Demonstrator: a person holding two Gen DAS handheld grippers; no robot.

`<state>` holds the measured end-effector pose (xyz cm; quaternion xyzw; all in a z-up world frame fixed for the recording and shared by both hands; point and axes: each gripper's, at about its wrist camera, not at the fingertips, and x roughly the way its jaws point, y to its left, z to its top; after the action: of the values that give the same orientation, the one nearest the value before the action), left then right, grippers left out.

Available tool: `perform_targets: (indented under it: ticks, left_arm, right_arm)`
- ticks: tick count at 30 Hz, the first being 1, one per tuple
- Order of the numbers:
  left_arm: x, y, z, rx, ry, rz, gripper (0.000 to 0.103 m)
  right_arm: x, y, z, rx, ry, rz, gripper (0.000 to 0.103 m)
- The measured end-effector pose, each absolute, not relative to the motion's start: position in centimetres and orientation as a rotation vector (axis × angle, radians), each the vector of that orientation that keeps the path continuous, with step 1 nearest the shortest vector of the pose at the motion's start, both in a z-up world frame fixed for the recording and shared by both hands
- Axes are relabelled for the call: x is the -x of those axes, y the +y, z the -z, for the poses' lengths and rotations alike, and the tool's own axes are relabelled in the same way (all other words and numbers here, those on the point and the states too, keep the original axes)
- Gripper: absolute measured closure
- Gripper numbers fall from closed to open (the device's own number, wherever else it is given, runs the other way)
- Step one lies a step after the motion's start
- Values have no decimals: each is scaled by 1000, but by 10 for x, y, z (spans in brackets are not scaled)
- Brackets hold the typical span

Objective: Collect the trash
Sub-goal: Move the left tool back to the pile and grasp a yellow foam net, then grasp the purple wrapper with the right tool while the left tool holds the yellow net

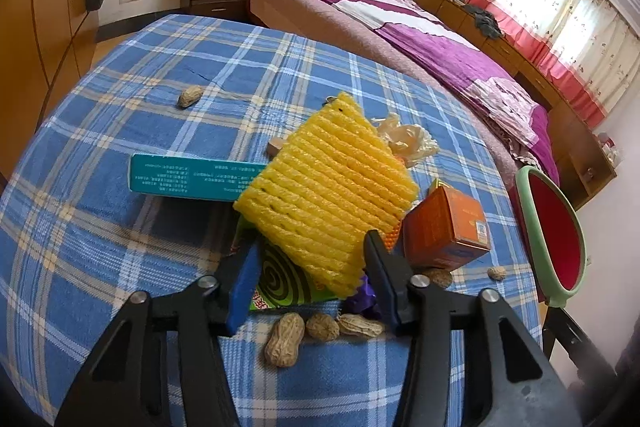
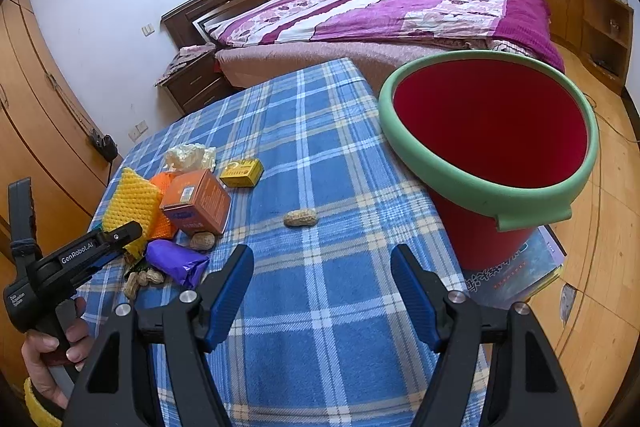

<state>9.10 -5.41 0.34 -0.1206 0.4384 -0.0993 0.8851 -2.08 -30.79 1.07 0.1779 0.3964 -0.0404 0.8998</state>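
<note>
Yellow foam netting (image 1: 328, 195), ribbed and soft, lies on top of the litter heap on the blue plaid tablecloth (image 1: 120, 267), and its lower corner sits between the fingers of the left gripper (image 1: 310, 259). The jaws stand part-way in around that corner; whether the pads already press the foam, I cannot tell. To do this step well, I judge the grip should close fully on the foam alone, low on the corner but clear of the green mosquito-coil packet (image 1: 284, 287) beneath it, then lift straight up so the teal box (image 1: 188, 183) and the orange box (image 1: 444, 231) beside it are not dragged along. The foam will squash easily, so a firm pinch is needed or it may slip.

The sheet is roughly a diamond as seen from the left wrist, its long axis running from the near corner in the jaws up and away towards the far corner, tilted as it rests on the things under it. Its ribs run across that axis.

The right gripper (image 2: 322, 287) hangs spread and empty over bare cloth, near a lone peanut (image 2: 301, 218). The red bucket (image 2: 488, 187) with a green rim waits at the table's right edge, mouth tipped towards the camera, well apart from the heap
</note>
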Motion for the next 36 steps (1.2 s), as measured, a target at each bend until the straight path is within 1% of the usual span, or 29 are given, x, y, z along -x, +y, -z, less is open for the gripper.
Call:
perform_targets:
  ticks: [1, 3, 6, 9, 17, 26, 36]
  left_arm:
    - [-91, -55, -4, 251, 910, 216, 60]
    - [-90, -55, -4, 253, 908, 230, 67]
    - [-89, -55, -6, 254, 898, 256, 82]
    - [-87, -54, -10, 255, 882, 271, 90]
    - [-78, -42, -25, 268, 826, 290, 92]
    - [-61, -19, -43, 220, 763, 268, 92]
    - [-55, 11, -32, 225, 783, 187, 92]
  right_arm:
    - [21, -308, -10, -367, 821, 83, 29]
    - [20, -306, -11, -363, 823, 82, 30]
    - [20, -304, -11, -358, 825, 80, 30]
    - [20, -302, -13, -351, 826, 77, 30]
    - [14, -284, -18, -314, 828, 47, 30]
    - [-3, -248, -17, -255, 852, -48, 30]
    - [-28, -197, 0, -215, 922, -154, 30]
